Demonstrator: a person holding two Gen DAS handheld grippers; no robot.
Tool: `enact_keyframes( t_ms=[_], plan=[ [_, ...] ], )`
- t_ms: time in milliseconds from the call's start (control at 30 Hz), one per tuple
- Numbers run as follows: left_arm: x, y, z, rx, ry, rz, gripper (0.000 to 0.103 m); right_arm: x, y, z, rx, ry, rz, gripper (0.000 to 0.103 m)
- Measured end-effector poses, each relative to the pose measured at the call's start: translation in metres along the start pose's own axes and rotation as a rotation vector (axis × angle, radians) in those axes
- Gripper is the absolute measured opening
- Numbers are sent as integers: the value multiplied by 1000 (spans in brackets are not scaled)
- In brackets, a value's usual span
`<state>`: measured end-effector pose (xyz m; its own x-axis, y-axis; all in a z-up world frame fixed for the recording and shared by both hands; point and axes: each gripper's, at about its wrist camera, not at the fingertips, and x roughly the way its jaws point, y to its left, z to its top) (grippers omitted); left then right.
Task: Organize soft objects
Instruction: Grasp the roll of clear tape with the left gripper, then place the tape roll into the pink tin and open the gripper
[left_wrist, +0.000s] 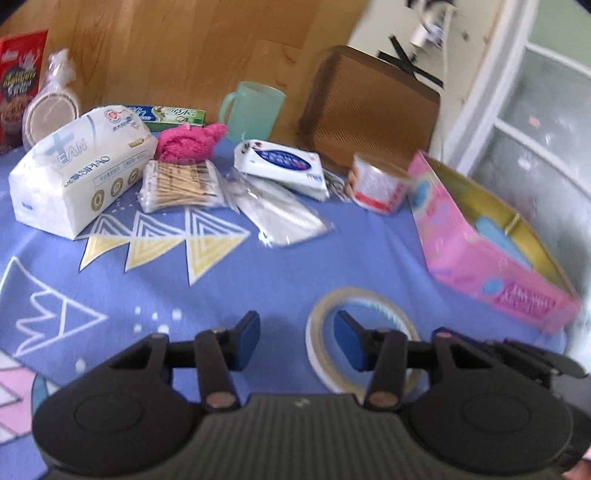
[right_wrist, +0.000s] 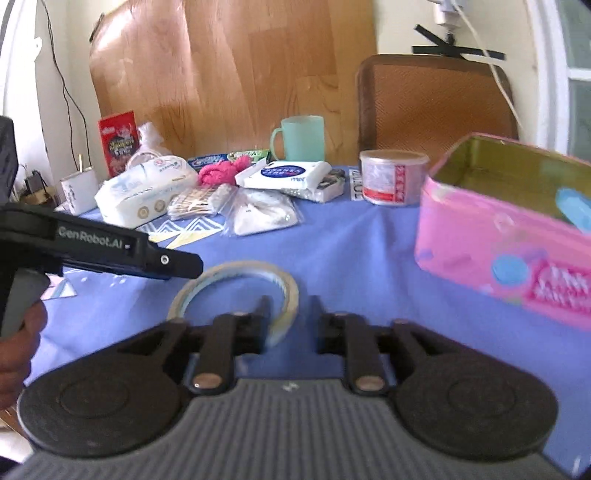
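Pink towelling, bunched into a soft heap, is seen well ahead of both sets of fingers: the pink cloth (left_wrist: 190, 142) lies at the far side of the bench (left_wrist: 280, 273), just beside the tissue pack (left_wrist: 79, 173) and touching the bag of cotton swabs (left_wrist: 181, 186), with the wet-wipes pack (left_wrist: 282, 164) to its right. A clear bag of pale soft items (right_wrist: 262, 214) sits nearer, in front of that group. The pink box (left_wrist: 491, 243), open at the top and ahead to the right of the fingers, is judged to be the likely container.

Neither gripper holds anything. The left gripper (left_wrist: 297, 339) is seen with its fingers parted over the cloth-covered bench, one blue pad standing in front of the tape roll (left_wrist: 360, 332) without pressing on it. The right gripper (right_wrist: 288, 317) is parted too, its fingers blurred, the tape roll just ahead of them and ungrasped.

The step in hand is judged to be an approach, no soft thing yet picked. The next move calls for reaching past the tape roll to the far cluster, spreading the fingers wider, and closing gently on one soft item so neighbours are not dragged.
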<state>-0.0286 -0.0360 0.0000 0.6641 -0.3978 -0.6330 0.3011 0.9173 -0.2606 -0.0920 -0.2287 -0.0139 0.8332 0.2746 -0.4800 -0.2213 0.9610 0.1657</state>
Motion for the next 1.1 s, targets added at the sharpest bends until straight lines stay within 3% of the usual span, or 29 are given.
enact_keyframes(
  t_ms=[133, 233, 267, 400, 500, 667, 800, 1033, 1100],
  plan=[
    [0, -18, -8, 76, 14, 28, 41, 1, 12, -2, -44, -13, -20, 37],
    [4, -24, -10, 78, 4, 35, 16, 11, 14, 3, -51, -9, -41, 37],
    [5, -23, -11, 67, -5, 31, 15, 14, 16, 4, -58, 0, -55, 37],
    [5, -23, -12, 19, -23, 36, 13, 21, 22, 2, -103, -4, -78, 22],
    [-5, -27, -3, -3, -53, -9, 12, 4, 17, 4, -82, -85, -104, 18],
    [-10, -82, 34, 105, -147, -109, 12, -32, -3, 23, -114, -276, -261, 17],
    [15, -135, 65, 185, -172, -178, 12, -39, -51, 46, -64, -346, -369, 16],
    [95, -195, 89, 251, -105, -156, 12, -9, -121, 60, 39, -287, -472, 16],
    [109, -200, 86, 268, -93, -131, 15, 1, -134, 59, 57, -239, -470, 22]
  ],
)
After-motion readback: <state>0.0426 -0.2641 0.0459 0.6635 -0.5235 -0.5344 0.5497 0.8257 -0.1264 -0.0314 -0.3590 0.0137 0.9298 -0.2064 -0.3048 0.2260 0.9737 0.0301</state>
